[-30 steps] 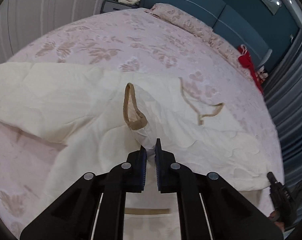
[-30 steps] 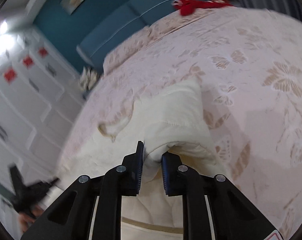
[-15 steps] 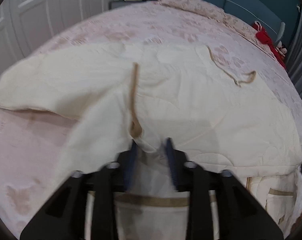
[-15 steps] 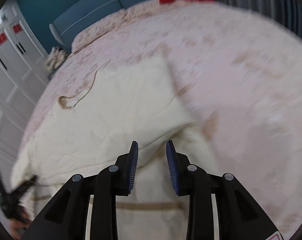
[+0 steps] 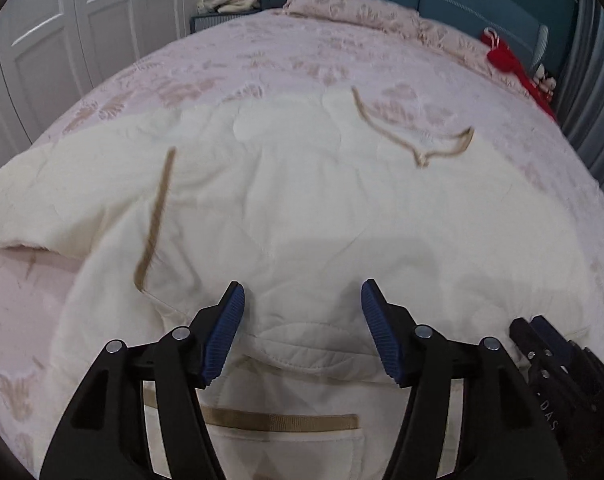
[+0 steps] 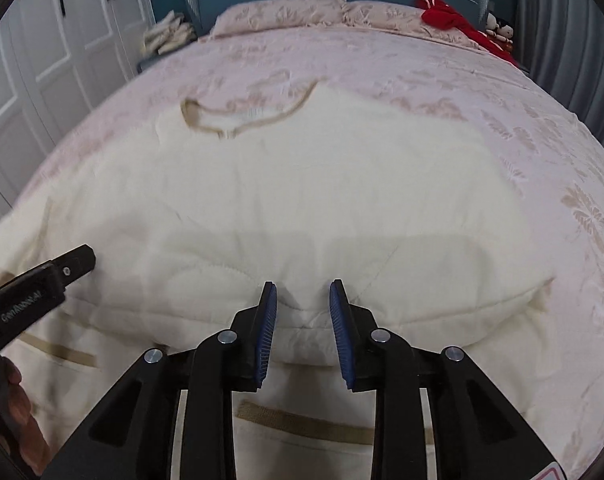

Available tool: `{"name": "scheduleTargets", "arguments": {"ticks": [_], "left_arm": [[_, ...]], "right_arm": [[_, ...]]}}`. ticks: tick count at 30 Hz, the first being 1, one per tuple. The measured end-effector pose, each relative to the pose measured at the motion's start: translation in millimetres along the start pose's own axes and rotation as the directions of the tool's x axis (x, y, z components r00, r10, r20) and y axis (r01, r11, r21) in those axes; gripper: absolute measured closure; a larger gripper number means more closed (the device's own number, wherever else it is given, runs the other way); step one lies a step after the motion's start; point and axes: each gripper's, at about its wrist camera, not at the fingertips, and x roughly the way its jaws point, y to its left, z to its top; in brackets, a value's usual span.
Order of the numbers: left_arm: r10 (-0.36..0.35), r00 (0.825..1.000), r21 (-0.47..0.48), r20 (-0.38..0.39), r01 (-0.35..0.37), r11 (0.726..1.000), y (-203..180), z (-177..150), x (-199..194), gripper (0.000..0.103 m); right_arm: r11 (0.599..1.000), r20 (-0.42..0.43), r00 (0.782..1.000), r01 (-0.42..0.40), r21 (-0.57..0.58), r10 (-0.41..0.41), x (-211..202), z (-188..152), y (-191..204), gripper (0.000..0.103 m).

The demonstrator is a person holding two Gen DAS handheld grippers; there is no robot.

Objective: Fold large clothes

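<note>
Garment [image 5: 302, 208]: large cream quilted piece with tan trim, spread across the bed [image 5: 262, 64], near edge folded over onto itself.

Left gripper [image 5: 302, 320]: jaws have just been opening; now released and wide, nothing between them, the fold below.

Right gripper [image 6: 303, 320]: jaws have just been narrowing slightly; the pads stand apart over the fold's edge, no cloth pinched.

Step, as judged: fold laid and let go. To do it well, lift both clear without snagging, then smooth the edge and tuck the loose straps [image 5: 417, 136] inside before the next fold.

Materials: padded, soft, stitched in curved lines; flat woven tan straps; bedspread pink, leaf-patterned, matte.
</note>
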Motion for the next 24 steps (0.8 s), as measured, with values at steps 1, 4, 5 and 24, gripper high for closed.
{"name": "scheduleTargets", "arguments": {"ticks": [1, 4, 5, 24], "left_arm": [[0.008, 1.0, 0.004, 0.002, -0.008, 1.0, 0, -7, 7, 0.044], [0.018, 0.999, 0.025, 0.037, -0.019, 1.0, 2, -20, 11, 0.044], [0.027, 0.998, 0.037, 0.049, -0.029, 0.999, 1, -22, 12, 0.044], [-0.14, 0.984, -0.143, 0.106, 0.155, 0.978, 70, -14, -39, 0.025]], "right_arm": [[1.0, 0.005, 1.0, 0.002, -0.003, -0.002, 3, -4, 0, 0.076], [1.0, 0.014, 1.0, -0.011, 0.011, 0.01, 7, -10, -4, 0.076], [1.0, 0.018, 1.0, -0.01, 0.011, 0.01, 8, -10, -4, 0.076], [0.999, 0.035, 0.999, -0.011, 0.043, 0.01, -17, -10, -8, 0.073]]}}
